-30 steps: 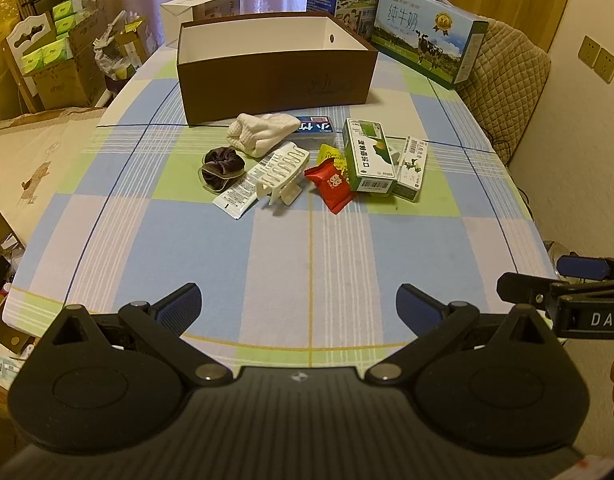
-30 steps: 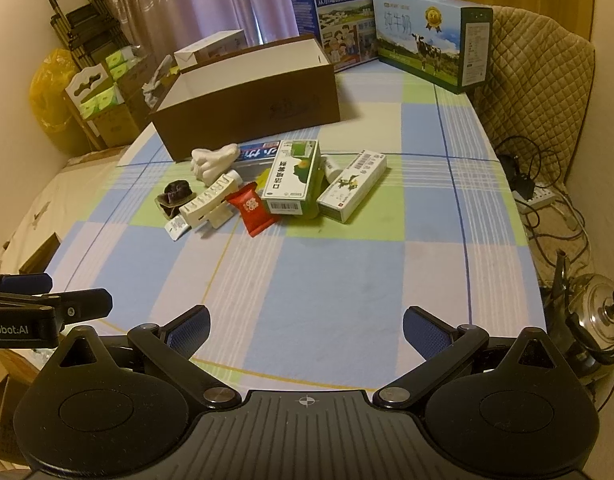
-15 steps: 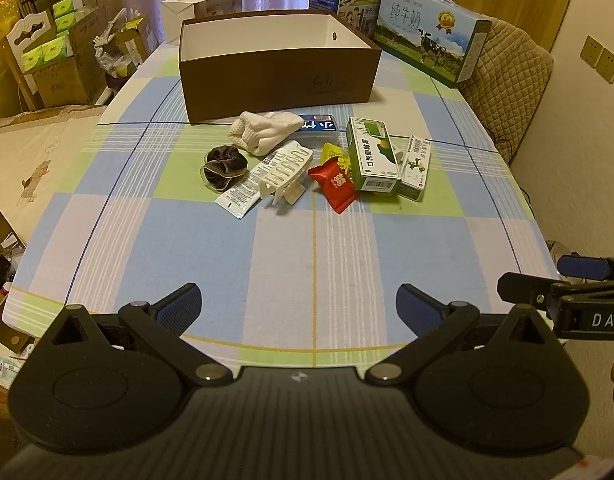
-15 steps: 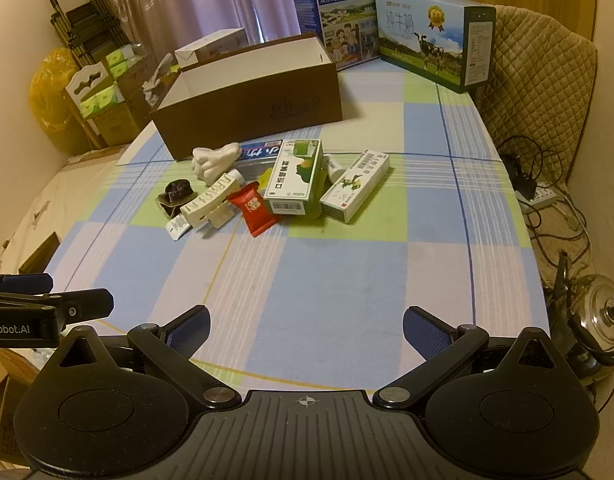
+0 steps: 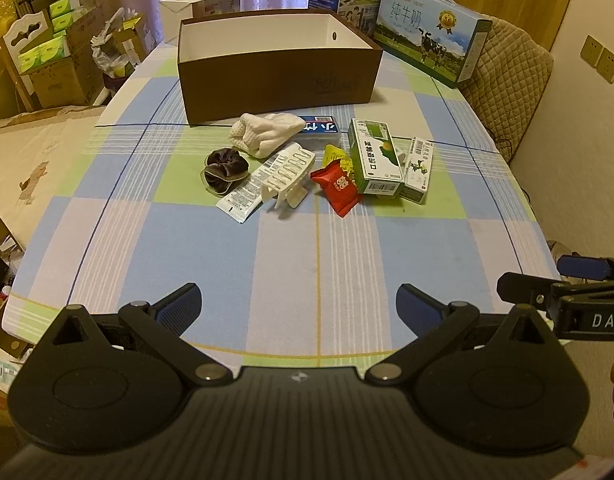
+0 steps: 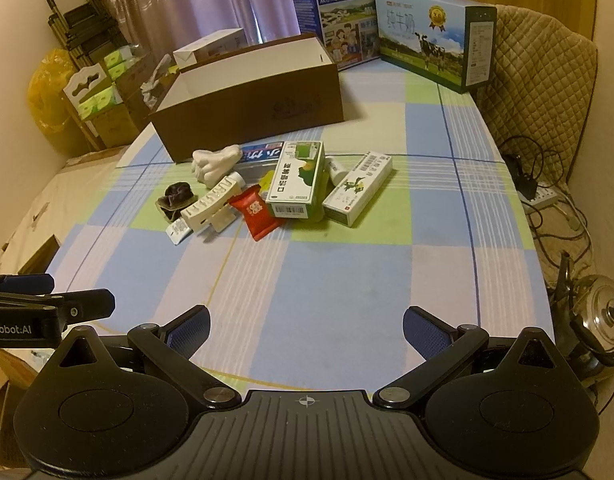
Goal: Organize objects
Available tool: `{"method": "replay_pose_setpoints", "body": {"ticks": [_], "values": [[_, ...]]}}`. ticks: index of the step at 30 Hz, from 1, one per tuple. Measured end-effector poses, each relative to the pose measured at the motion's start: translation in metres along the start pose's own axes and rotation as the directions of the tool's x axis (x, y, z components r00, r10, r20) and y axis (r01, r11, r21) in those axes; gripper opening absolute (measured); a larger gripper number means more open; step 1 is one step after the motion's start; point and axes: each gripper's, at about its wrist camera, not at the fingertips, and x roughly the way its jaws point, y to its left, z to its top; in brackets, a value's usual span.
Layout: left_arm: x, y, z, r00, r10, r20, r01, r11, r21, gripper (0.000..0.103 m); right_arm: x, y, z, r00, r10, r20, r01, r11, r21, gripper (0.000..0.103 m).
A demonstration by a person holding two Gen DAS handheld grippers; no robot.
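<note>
A brown open box (image 5: 279,76) (image 6: 251,108) stands at the far middle of the checked table (image 5: 315,264). In front of it lies a cluster: white sock (image 5: 267,134), dark scrunchie (image 5: 223,168), white hair claw (image 5: 287,178), red snack packet (image 5: 339,188) (image 6: 257,212), green carton (image 5: 373,156) (image 6: 297,178), slim white carton (image 5: 417,168) (image 6: 357,186), blue case (image 5: 321,128). My left gripper (image 5: 299,308) hovers open over the near table edge, empty. My right gripper (image 6: 307,328) is open and empty too, beside the left.
Two milk cartons (image 6: 431,44) stand at the far right corner, a small white box (image 5: 201,0) behind the brown box. A quilted chair (image 6: 539,64) and cables are to the right, a kettle (image 6: 603,320) on the floor, stacked boxes (image 5: 55,56) to the left.
Both grippers have edged slightly forward and upward toward the cluster; the objects sit a little lower in each view. Nothing on the table has moved.
</note>
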Motion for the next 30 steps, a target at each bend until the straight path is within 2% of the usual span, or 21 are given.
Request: {"method": "replay_pose_setpoints", "body": {"ticks": [17,23,30], "values": [[0.012,0.002,0.019,1.000,-0.003,-0.023,0.003,1.000,0.020,0.102,0.013,-0.003,0.010,1.000,-0.014,-0.012,0.014,0.999,0.028,0.101],[0.025,0.010,0.026,0.999,0.016,-0.052,-0.016,1.000,0.011,0.102,0.023,-0.011,0.016,0.999,-0.029,-0.017,0.030,0.999,0.044,0.101],[0.035,0.023,0.039,0.998,0.062,-0.029,-0.062,0.998,0.007,0.102,0.037,-0.023,0.024,0.999,-0.045,-0.021,0.047,0.997,0.063,0.101]]}}
